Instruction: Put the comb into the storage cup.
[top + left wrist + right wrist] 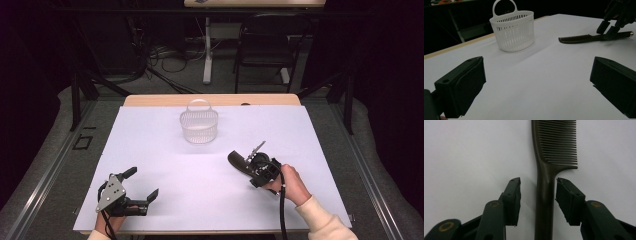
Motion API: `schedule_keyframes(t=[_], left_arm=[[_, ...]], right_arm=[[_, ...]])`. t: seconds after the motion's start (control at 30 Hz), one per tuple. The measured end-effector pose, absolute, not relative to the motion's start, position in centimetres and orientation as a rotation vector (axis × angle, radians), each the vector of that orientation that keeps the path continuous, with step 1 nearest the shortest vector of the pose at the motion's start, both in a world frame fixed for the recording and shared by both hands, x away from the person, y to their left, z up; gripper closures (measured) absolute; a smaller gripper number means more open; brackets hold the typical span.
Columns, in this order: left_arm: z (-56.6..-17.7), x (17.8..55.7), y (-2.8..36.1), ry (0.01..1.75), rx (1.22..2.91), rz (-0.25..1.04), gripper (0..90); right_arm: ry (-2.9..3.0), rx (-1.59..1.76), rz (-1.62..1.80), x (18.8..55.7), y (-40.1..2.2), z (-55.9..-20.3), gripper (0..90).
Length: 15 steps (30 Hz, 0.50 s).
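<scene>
Straddling the comb handle, your right claw sits half closed, pads not yet pressing; comb lies flat on the tabletop, well short of the basket. Grip, lift and carry remain, I'd judge. Left claw idles wide, empty.

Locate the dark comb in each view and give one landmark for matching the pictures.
High view: the comb lies right of centre on the white table, at the right claw.
Left gripper view: upper right, comb, right of the white basket.
Right gripper view: centre, comb, handle between the open jaws.
Shared landmark: the comb's toothed end.
</scene>
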<state>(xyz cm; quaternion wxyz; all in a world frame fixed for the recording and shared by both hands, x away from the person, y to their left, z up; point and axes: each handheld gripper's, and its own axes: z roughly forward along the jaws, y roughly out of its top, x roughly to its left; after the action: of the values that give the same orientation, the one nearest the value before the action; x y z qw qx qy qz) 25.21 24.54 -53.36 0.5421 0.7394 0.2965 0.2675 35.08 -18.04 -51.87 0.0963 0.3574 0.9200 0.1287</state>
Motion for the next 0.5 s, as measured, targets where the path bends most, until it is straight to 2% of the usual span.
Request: schedule_keyframes(t=[0.5], left_arm=[[-53.34,25.2,24.54,0.702,1.755,0.634,0.1]], right_arm=[[2.756,1.113,0.255,36.17,-17.57,-52.72,66.4]])
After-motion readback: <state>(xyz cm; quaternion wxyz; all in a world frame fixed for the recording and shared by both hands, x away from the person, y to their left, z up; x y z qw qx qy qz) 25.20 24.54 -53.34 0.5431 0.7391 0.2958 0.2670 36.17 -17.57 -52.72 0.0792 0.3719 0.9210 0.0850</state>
